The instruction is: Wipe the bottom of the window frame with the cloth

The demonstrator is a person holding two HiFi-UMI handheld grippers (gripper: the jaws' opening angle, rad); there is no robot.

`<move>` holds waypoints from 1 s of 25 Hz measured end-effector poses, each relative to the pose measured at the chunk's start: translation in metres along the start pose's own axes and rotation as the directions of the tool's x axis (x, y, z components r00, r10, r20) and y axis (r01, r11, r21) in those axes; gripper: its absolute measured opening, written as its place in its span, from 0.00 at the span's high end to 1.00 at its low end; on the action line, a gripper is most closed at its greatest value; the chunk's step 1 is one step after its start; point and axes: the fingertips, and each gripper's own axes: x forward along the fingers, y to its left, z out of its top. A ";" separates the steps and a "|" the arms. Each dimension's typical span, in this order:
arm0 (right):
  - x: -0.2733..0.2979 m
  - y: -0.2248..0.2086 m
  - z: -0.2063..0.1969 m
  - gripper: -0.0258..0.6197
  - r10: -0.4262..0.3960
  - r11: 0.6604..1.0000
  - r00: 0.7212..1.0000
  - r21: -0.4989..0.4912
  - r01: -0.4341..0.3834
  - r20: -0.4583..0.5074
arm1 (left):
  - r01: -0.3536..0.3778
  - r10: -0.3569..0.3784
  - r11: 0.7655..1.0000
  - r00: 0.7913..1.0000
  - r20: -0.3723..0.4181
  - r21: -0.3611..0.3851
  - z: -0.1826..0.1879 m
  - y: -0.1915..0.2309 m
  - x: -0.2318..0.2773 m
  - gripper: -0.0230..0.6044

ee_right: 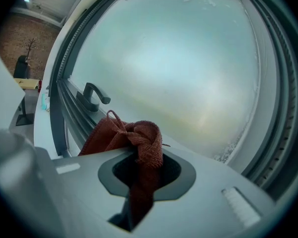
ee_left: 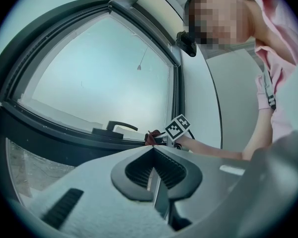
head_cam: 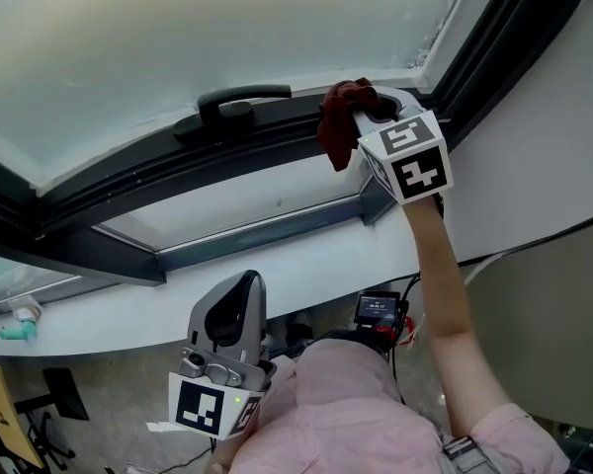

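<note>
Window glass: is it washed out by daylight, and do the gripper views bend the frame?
Head view: the window glass is pale and hazy, nothing shows through. Right gripper view: a soft bright patch on the glass, the window frame bows strongly, the cloth is sharp. Left gripper view: same bowing, dark corners.

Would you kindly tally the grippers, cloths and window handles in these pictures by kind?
Grippers: 2, the left gripper and the right gripper
Cloth: 1
Window handle: 1
Total: 4
</note>
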 end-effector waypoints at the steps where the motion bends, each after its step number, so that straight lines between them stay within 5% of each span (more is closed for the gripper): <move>1: 0.000 -0.002 -0.001 0.89 -0.003 1.000 1.000 0.006 0.003 -0.001 | 0.002 -0.002 1.000 1.000 0.001 -0.001 0.000 -0.001 0.000 0.96; 25: -0.008 -0.051 -0.030 0.89 -0.091 0.992 0.995 0.083 0.095 -0.051 | 0.008 -0.008 1.000 1.000 0.016 -0.009 0.001 -0.001 -0.003 0.96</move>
